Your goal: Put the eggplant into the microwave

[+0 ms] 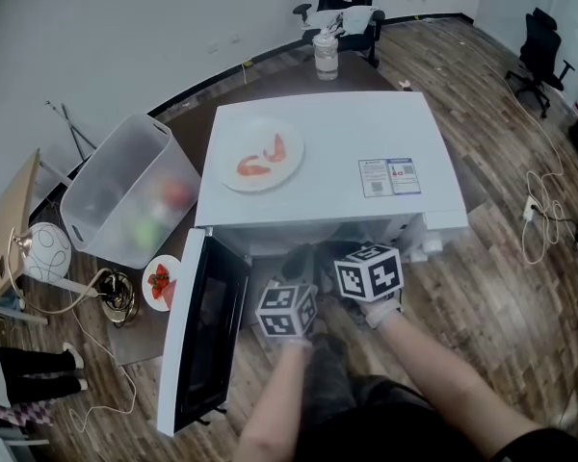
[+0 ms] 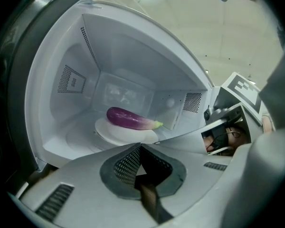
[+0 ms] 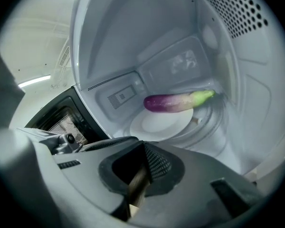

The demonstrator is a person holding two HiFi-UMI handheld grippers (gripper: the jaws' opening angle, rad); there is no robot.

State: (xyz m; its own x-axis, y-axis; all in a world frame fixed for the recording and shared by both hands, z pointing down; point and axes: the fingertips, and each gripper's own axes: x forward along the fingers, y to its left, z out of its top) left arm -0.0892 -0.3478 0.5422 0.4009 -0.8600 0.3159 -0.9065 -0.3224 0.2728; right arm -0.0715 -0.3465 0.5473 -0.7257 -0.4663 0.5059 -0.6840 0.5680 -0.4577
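**Both grippers at the mouth of the open microwave; eggplant inside.**

The left gripper (image 2: 140,151) and right gripper (image 3: 143,146) sit side by side, each with its jaws pressed together and nothing between them. At 12 o'clock from the left jaws, 1 o'clock from the right, the purple, green-stemmed eggplant (image 2: 130,118) lies on a round white plate (image 2: 126,136) inside the white box-shaped microwave (image 1: 347,133), apart from both grippers. In the head view the dark-windowed door (image 1: 202,340) stands open at 8 o'clock, and a clear plastic bin (image 1: 125,191) sits at 10 o'clock.
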